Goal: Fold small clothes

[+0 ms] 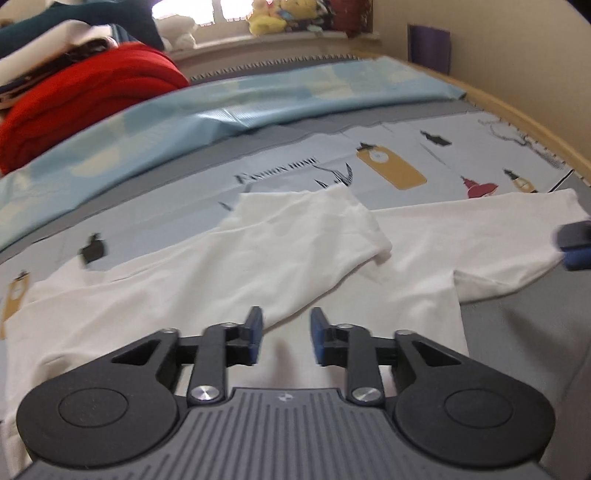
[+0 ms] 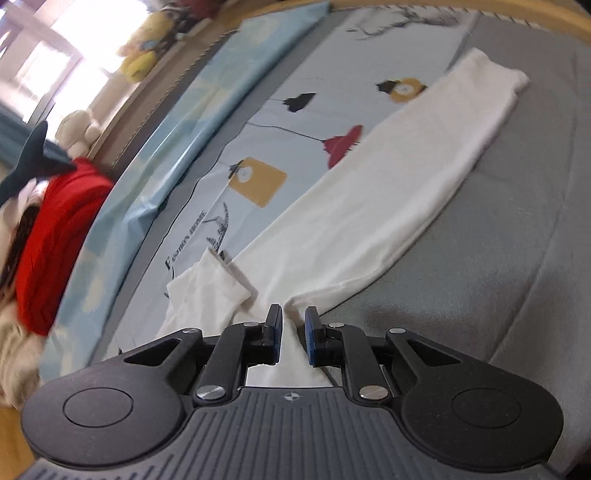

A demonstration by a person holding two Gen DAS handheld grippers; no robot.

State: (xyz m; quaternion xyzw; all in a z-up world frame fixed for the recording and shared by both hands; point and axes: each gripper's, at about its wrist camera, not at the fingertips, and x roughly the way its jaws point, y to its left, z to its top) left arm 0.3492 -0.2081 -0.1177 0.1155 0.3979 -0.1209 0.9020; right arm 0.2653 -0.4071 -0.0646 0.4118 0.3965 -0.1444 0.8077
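I have the white long-sleeved cotton garment [image 1: 229, 280] spread flat on the grey bedsheet printed with lamps and lettering [image 1: 369, 140], one sleeve folded back across the body and the other sleeve [image 2: 399, 184] stretched out straight toward the far side. My left gripper [image 1: 286, 334] hangs just above the body of the garment with its blue-padded fingers [image 1: 255, 328] spread apart and nothing between them. My right gripper [image 2: 293, 332] sits at the base of the outstretched sleeve, its jaws drawn close with a strip of the white fabric running up between them; I cannot tell whether the pads actually press on it. Beyond the garment lies a folded pale blue sheet [image 1: 207, 110], and a bright red folded cloth [image 1: 81, 103] is piled behind it, with yellow plush toys [image 1: 273, 18] on the windowsill.
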